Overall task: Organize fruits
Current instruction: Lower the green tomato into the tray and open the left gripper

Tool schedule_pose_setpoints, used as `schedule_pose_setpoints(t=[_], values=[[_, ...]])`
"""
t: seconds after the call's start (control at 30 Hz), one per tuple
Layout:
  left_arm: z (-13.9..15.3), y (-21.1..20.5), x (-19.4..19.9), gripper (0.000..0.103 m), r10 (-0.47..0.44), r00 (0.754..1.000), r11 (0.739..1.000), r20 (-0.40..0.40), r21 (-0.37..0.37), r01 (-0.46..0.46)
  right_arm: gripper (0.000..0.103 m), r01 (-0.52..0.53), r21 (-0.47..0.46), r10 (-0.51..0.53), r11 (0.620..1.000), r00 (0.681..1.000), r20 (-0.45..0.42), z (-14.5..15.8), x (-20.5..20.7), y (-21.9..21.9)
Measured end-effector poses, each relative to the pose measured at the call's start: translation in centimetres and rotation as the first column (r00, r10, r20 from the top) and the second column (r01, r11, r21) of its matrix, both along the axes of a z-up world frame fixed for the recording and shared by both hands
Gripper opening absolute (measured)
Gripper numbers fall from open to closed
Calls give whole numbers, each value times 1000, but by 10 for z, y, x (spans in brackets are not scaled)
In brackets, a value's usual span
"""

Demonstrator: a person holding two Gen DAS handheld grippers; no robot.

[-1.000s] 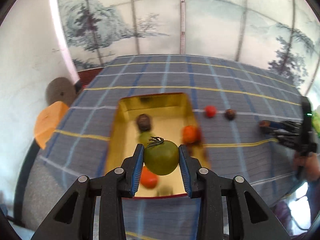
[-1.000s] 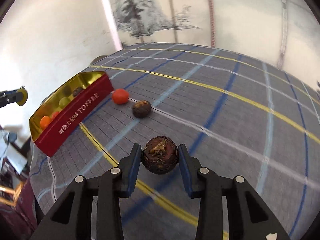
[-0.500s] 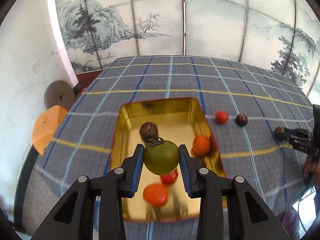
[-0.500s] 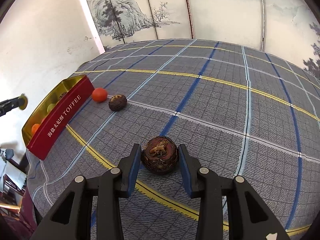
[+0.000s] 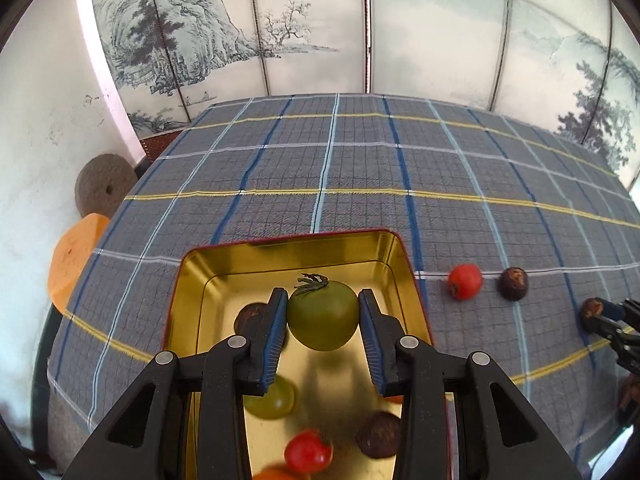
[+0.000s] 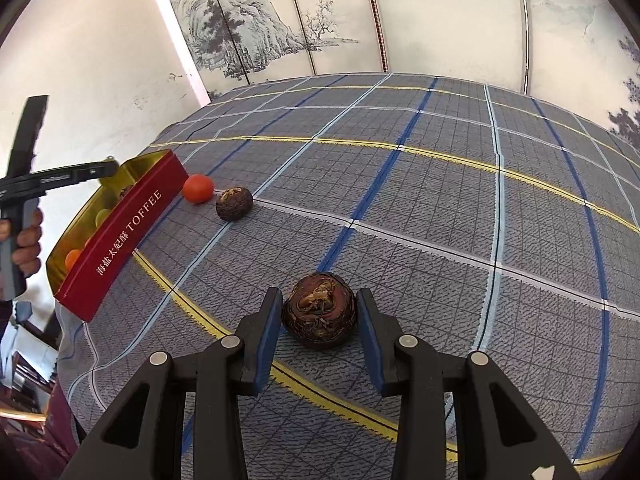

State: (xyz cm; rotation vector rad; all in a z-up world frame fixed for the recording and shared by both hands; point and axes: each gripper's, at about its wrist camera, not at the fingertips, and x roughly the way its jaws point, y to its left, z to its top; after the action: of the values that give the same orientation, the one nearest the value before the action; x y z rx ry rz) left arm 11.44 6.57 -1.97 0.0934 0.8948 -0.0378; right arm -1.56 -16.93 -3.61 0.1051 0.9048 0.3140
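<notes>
Gripping a green tomato (image 5: 323,320), left tongs (image 5: 323,322) hover over the tin (image 5: 182,300); right tongs (image 6: 319,322) bracket a brown fruit (image 6: 319,310), grip unclear.

Lighting: bright, diffuse daylight; painted screen (image 5: 360,28) behind the table pale and washed out. Glare: gold tin (image 5: 296,256) interior, strongly reflective. Shadows: soft, dark patch under green tomato (image 5: 323,316). Blur: fruit at left view's bottom edge. Distortion: heavy fisheye bending of tablecloth (image 6: 440,208) lines; black vignette corners.
</notes>
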Motion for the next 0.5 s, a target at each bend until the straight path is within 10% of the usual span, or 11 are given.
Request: schedule_pose_setpoints(t=[0.37,0.5], values=[[-18,-7,26,39,2,1000,999,-28,48,0,35,-3,2,3,1000,1000,-5,-1,0,0],[-15,-10,23,56,10,1000,997,-2,74,-10,35,-4,4,4,1000,1000,-5,-1,0,0]])
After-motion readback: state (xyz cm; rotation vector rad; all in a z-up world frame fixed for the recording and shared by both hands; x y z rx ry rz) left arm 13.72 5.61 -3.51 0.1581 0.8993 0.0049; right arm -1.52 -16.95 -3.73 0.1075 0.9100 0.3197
